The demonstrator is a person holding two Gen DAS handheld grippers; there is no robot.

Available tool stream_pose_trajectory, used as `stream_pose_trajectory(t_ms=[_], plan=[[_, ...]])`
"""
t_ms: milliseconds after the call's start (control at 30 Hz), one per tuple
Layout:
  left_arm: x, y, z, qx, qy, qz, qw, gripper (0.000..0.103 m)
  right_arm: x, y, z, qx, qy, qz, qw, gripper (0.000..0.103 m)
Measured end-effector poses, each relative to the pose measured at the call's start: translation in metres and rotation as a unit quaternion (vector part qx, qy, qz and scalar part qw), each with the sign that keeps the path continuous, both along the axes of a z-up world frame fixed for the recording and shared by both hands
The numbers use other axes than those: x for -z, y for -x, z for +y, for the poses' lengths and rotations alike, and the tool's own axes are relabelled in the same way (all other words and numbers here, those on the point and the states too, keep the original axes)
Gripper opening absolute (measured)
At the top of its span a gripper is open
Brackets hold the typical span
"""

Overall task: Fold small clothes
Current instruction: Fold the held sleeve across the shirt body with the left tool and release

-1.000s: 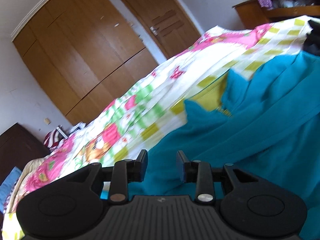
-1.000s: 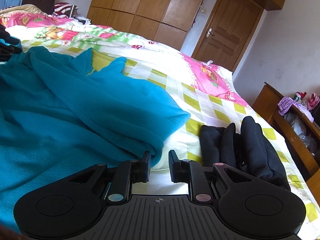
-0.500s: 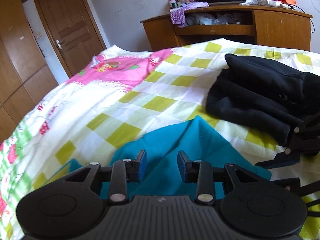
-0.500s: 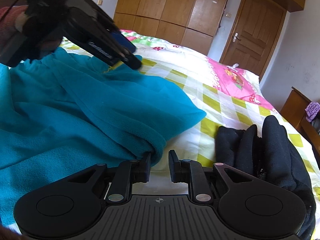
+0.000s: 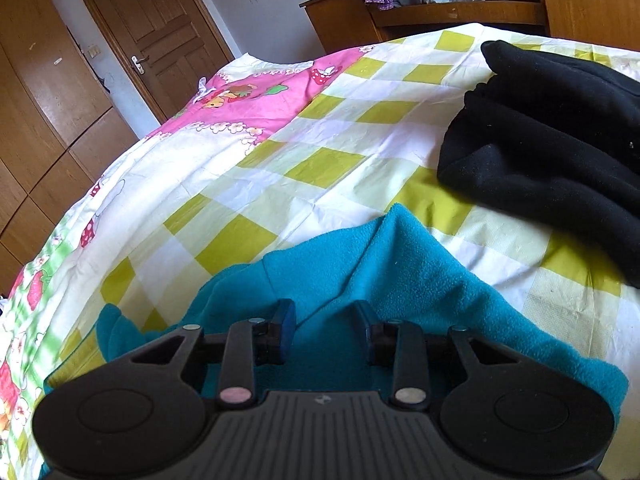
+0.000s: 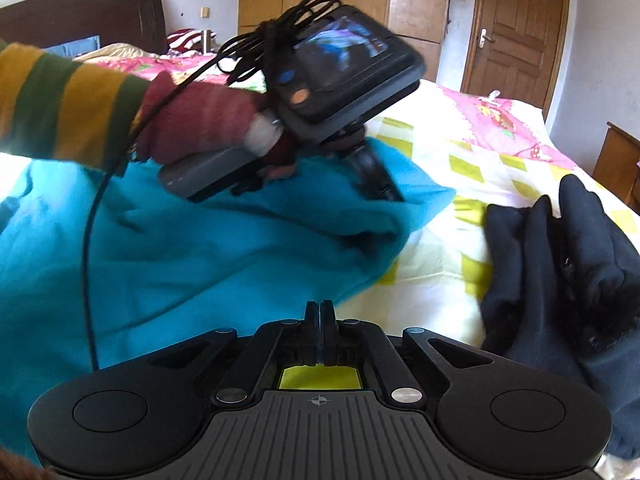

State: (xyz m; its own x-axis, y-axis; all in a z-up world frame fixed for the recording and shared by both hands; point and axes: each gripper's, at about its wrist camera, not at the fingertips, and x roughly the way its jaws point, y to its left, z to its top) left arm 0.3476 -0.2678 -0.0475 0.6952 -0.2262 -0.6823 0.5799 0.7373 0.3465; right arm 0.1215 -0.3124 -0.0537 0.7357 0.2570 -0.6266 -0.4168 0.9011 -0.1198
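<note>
A teal fleece garment [image 6: 200, 248] lies rumpled on the bed, with its end toward the black clothes. In the left wrist view the teal fleece [image 5: 400, 264] fills the space between the fingers of my left gripper [image 5: 326, 322], which is open just above it. The left gripper's body [image 6: 320, 92], held by a gloved hand, shows in the right wrist view over the fleece's far edge. My right gripper [image 6: 319, 312] is shut at the fleece's near edge; whether cloth is pinched I cannot tell.
A pile of black clothes [image 6: 568, 264] lies on the checked bedsheet [image 5: 304, 152] to the right of the fleece. A wooden dresser [image 5: 460, 8] stands past the bed's far side, a door [image 6: 508, 28] and wardrobes behind.
My left gripper swung across the fleece toward its end near the black clothes and came down over it. My right gripper closed its fingers at the fleece's near edge.
</note>
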Motion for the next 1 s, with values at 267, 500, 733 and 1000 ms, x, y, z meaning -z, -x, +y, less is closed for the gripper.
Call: stream_pose_trajectory(t_ms=[267,500,733,1000], plan=[[-0.015,0.000,0.020,-0.002,0.013,0.016,0.9998,0.048,-0.004,-0.034,-0.023,0.071,-0.018,-0.043,0.996,0.018],[-0.005,-0.011,0.027,-0.046,0.013,-0.002,0.9988,0.053,-0.004,-0.056,0.000,0.053,-0.021,-0.054,0.997,0.005],[-0.010,0.010,0.071,-0.104,0.046,-0.039,0.9927,0.053,0.019,-0.035,0.012,0.042,0.088,-0.019,0.995,0.004],[-0.017,0.056,0.194,-0.228,0.061,-0.058,0.9699,0.053,-0.023,-0.012,-0.015,0.086,0.038,-0.030,0.995,0.009]])
